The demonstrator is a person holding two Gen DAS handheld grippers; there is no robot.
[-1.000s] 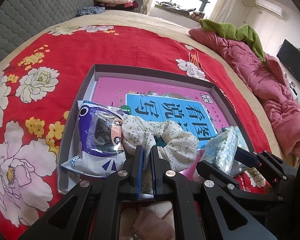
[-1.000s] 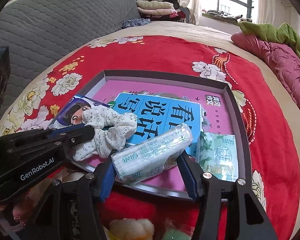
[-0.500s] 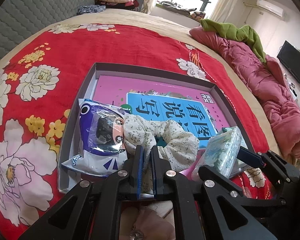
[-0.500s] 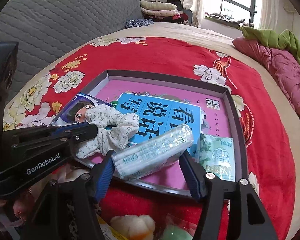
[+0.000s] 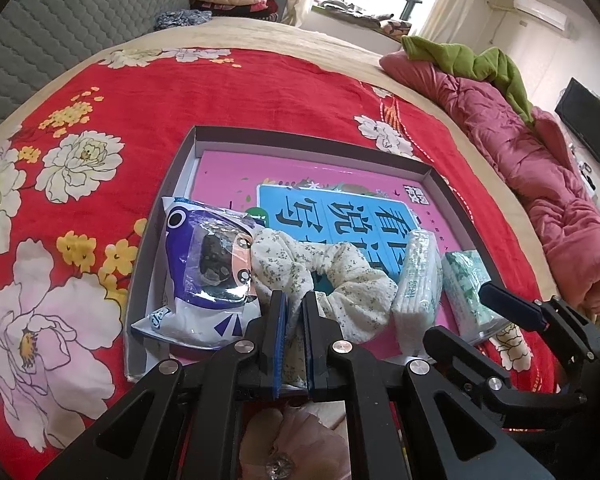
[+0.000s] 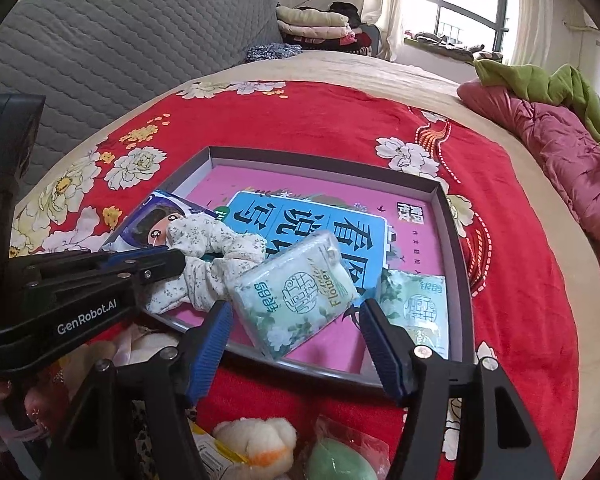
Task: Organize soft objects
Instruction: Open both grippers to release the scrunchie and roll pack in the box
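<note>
Your left gripper (image 5: 294, 326) is nearly closed, its blue pads pinching the near fold of a cream floral scrunchie (image 5: 332, 276). The scrunchie lies inside a shallow grey tray (image 5: 300, 136) on a red flowered bedspread (image 5: 100, 128), over a pink and blue book (image 5: 328, 208) that lines the tray floor. One end of the scrunchie overlaps a blue and white snack bag (image 5: 204, 276) at the tray's left side.

Your right gripper (image 6: 296, 340) is spread wide and holds nothing. A pale green tissue pack (image 6: 296, 300) sits tilted between its fingers, apparently propped against the scrunchie, with its low corner at the tray's near rim. A second tissue pack (image 6: 418, 312) lies flat at the tray's right side.

Risks from here, as a judgement: if you pull the scrunchie, the leaning tissue pack may lose its support and slide over the rim onto the bedspread. The scrunchie could also drag the light snack bag along. The grip takes only a thin fold of fabric, so it may slip free. If you close the right gripper now, a finger may catch the rim and shift the whole tray on the soft bed.
</note>
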